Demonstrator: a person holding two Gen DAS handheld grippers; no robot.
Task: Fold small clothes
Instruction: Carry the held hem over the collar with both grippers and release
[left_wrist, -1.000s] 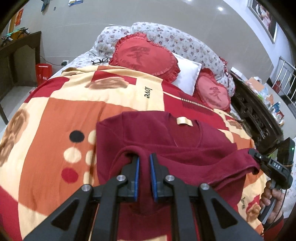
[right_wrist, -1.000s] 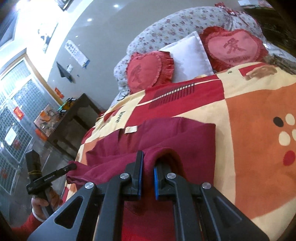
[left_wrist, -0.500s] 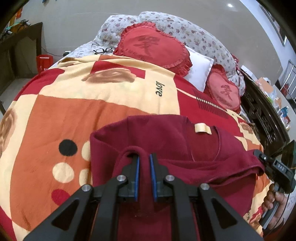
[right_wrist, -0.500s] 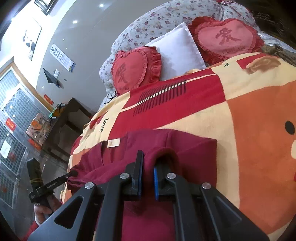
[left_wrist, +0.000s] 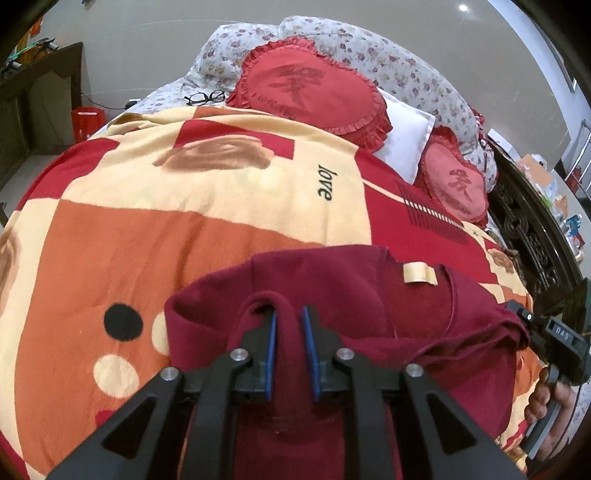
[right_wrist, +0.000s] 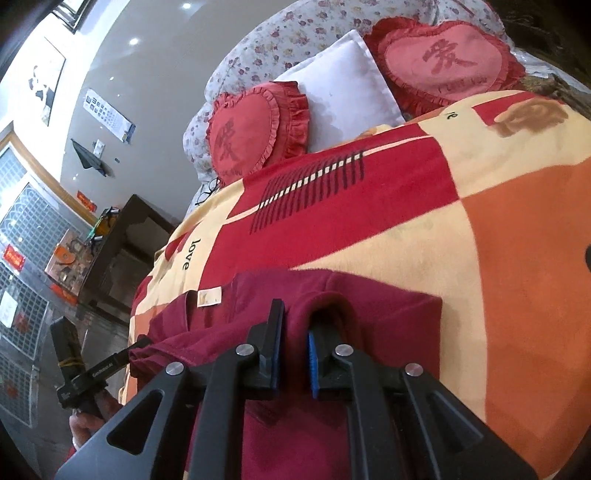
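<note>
Garment, left wrist view: a maroon top (left_wrist: 369, 314) is being shown in the lower centre of the frame, lying on the patterned blanket (left_wrist: 184, 206), with its cream neck label (left_wrist: 419, 273) right of centre.
Left gripper: a raised fold of the top is being held between the blue pads of the left gripper (left_wrist: 289, 350); its jaws are being opened slightly, nearly closed on the cloth.
Right edge: the right gripper (left_wrist: 524, 317) is being seen at the top's far corner.
Background: two red heart cushions (left_wrist: 306, 92) and glasses (left_wrist: 205, 96) are being shown in the upper frame.

Garment, right wrist view: the top (right_wrist: 388, 314) is being shown in the lower centre on the blanket (right_wrist: 480, 221).
Right gripper: a fold is being pinched in the right gripper (right_wrist: 295, 354); its jaws are being eased open, narrow around the cloth.
Lower left: the left gripper (right_wrist: 138, 349) is being seen at the cloth's edge.
</note>
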